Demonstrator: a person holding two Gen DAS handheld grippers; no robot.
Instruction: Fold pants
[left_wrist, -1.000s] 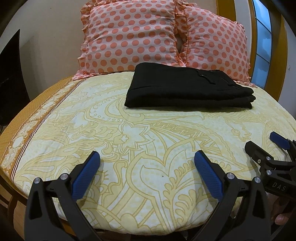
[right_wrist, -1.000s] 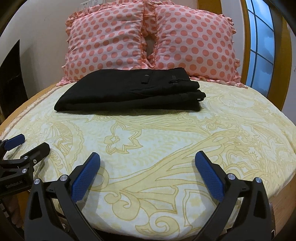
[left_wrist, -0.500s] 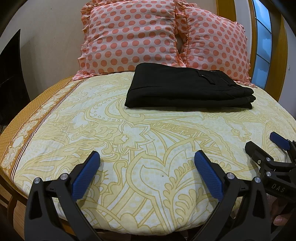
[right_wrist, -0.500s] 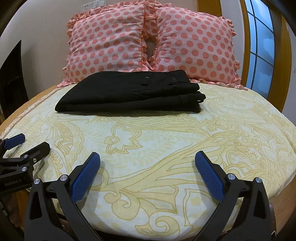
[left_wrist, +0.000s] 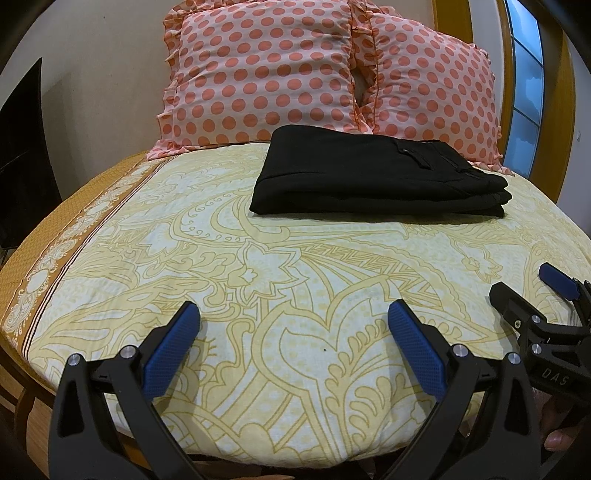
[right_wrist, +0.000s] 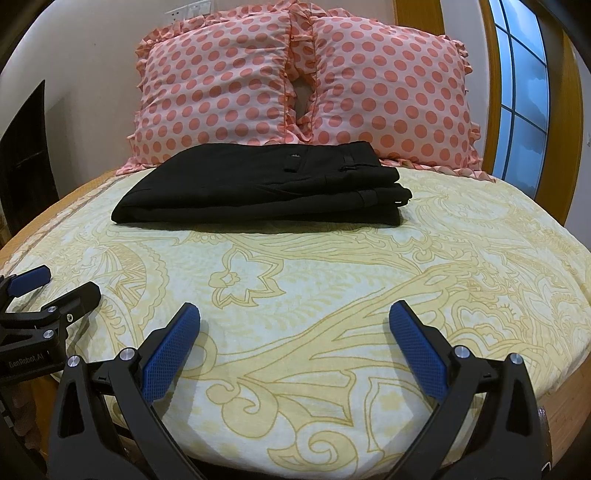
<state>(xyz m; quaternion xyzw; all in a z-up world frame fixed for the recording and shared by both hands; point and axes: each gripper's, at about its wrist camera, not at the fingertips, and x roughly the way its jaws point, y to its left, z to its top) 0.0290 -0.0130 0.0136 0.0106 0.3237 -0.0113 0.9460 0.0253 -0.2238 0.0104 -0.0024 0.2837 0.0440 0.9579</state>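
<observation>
Both hand-held grippers hover low over the near edge of the bed, each empty and with its jaws spread wide. From its own camera, the left black gripper with blue textured pads (left_wrist: 293, 325) sits above the yellow-and-cream paisley bedsheet (left_wrist: 295, 280), and the right black gripper with blue pads (left_wrist: 524, 288) shows at that view's right edge, just beside it, fingers apart. In the right wrist view, the right gripper (right_wrist: 294, 326) frames bare sheet between its pads, with the left gripper (right_wrist: 55, 284) at the left edge, also parted.

Well ahead of both grippers, the black pants (right_wrist: 266, 188) lie already folded into a flat, layered rectangle on the bedsheet (right_wrist: 332, 288), with the waistband and a belt loop on the top layer toward the right end. The stack rests just in front of two pink pillows with coral polka dots and ruffled edges (right_wrist: 295, 81), which lean against the wall side by side. An orange patterned border (left_wrist: 77, 229) runs along the sheet's left side, and a wood-framed window (right_wrist: 521, 96) stands at the right.
</observation>
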